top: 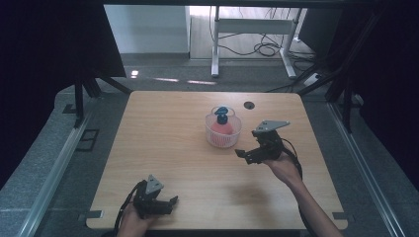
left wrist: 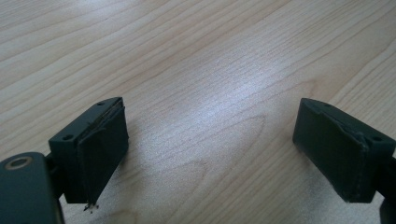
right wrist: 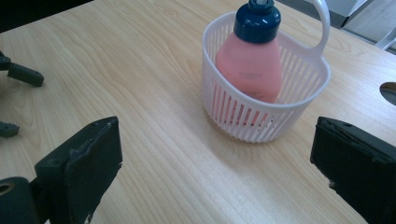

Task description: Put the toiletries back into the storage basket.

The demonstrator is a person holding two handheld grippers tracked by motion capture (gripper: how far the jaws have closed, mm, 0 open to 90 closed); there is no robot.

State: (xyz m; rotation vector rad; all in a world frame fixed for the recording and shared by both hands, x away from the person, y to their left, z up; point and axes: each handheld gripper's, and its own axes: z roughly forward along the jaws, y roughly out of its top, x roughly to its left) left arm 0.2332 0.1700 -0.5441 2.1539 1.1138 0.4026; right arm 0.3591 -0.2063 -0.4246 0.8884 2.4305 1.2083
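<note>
A pink bottle (top: 222, 127) (right wrist: 249, 63) with a dark blue cap stands upright inside a small white slatted basket (top: 212, 136) (right wrist: 261, 116) at the table's back middle. My right gripper (top: 245, 155) (right wrist: 215, 163) hovers open just right of and nearer than the basket, with nothing between its jaws. My left gripper (top: 170, 204) (left wrist: 210, 154) rests open low over the bare wood near the front left edge, far from the basket. In the right gripper view the left gripper's fingertips (right wrist: 23, 74) appear at the far left edge.
The wooden table (top: 173, 148) has a round cable hole (top: 249, 104) at the back, right of the basket. Beyond the far edge are a grey floor, a white desk frame (top: 252, 34) and loose cables. Dark curtains flank both sides.
</note>
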